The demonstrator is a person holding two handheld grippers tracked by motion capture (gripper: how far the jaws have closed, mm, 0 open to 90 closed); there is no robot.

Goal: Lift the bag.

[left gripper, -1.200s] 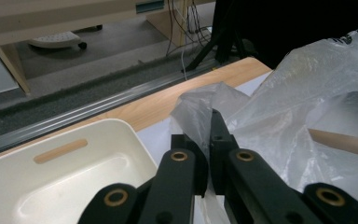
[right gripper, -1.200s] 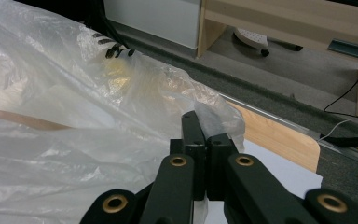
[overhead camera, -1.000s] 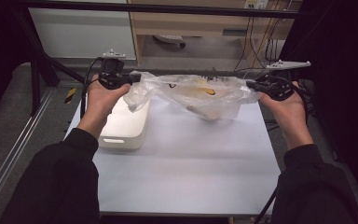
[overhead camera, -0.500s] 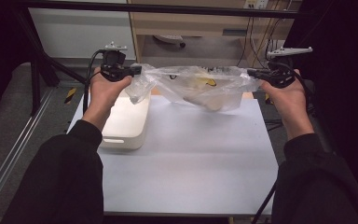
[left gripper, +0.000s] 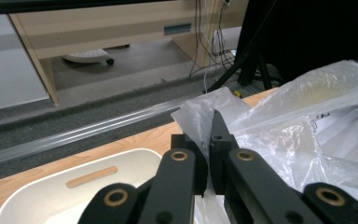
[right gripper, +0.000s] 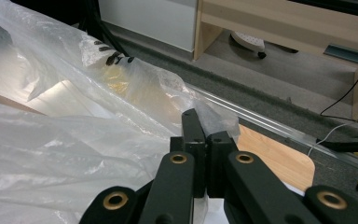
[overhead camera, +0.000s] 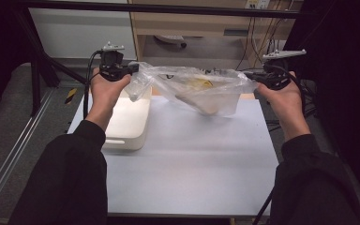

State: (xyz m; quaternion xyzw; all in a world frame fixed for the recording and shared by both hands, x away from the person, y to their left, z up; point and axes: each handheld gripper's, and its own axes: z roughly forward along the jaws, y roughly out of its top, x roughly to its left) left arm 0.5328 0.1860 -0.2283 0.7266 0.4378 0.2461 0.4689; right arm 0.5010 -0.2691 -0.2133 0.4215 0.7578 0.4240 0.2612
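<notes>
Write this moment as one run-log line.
left gripper: shut on plastic bag | right gripper: shut on bag's other end | bag: stretched above table | white bin: below left hand

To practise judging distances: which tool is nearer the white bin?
Left. The left tool holds the plastic bag just above the white bin; the right tool is across the table.

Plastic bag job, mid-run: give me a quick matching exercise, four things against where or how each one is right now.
Things:
1. plastic bag
2. white bin
3. left gripper
4. right gripper

States:
A. pinches the bag's right end
B. stands on the table, below the left hand
C. stretched in the air between both grippers
D. pinches the bag's left end

Pairs: 1-C, 2-B, 3-D, 4-A
</notes>
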